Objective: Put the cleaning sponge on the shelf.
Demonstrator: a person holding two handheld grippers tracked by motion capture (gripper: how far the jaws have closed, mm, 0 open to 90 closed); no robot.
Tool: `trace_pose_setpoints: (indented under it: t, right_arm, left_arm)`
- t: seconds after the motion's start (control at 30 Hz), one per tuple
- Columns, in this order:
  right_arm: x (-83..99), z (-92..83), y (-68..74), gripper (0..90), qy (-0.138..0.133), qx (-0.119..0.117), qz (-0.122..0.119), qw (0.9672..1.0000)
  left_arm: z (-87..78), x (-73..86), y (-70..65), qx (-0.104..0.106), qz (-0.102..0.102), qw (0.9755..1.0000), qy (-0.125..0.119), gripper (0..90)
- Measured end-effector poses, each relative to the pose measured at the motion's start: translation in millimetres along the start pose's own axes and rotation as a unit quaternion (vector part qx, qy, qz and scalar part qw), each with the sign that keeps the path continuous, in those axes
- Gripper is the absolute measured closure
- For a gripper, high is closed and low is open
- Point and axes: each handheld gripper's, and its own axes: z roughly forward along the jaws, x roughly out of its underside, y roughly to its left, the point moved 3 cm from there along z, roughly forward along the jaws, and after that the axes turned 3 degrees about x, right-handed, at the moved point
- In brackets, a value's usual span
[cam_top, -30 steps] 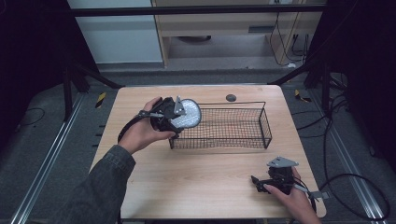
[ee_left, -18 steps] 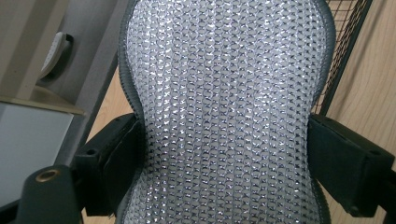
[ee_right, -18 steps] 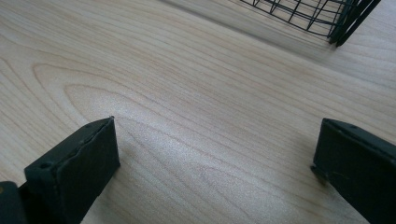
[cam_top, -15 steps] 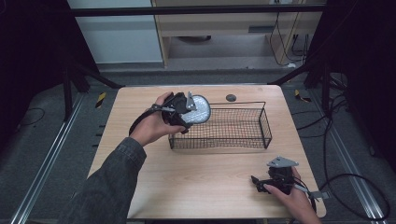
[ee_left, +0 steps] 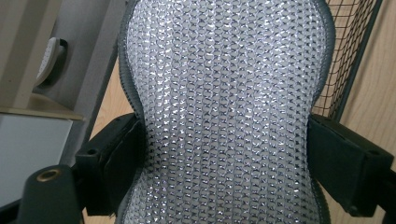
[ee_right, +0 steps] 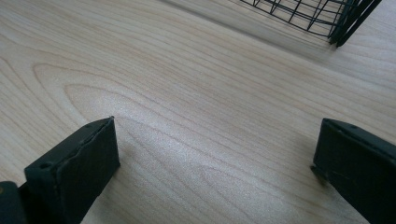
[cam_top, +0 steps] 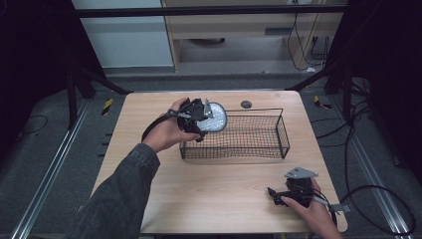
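Up front, the left gripper (cam_top: 206, 117) clamps a rounded silver scouring pad (ee_left: 229, 112) of glittering woven mesh, grey-edged, held over the left end of the black wire basket (cam_top: 259, 142). Nearer, the right gripper (cam_top: 278, 195) rests gaping apart on the pale woodgrain table (ee_right: 187, 116).

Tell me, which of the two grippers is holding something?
The left gripper, at the basket's left end, clamps a silvery mesh pad. The right gripper is open with nothing between its jaws.
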Motion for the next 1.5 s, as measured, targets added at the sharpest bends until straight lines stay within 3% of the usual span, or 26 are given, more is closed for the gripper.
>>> trace_pose_setpoints:
  t: [0.87,1.5]
  right_arm:
    - [-0.2,0.1,0.0,0.3,0.001,0.002,0.002,1.0]
    - [-0.2,0.2,-0.2,0.3,0.0,0.002,0.001,1.0]
  left_arm:
    - [27.2,-4.0,-7.8,0.01,0.031,0.9994,0.013,15.3]
    - [43.9,-7.1,-11.0,0.018,0.038,0.999,0.018,15.5]
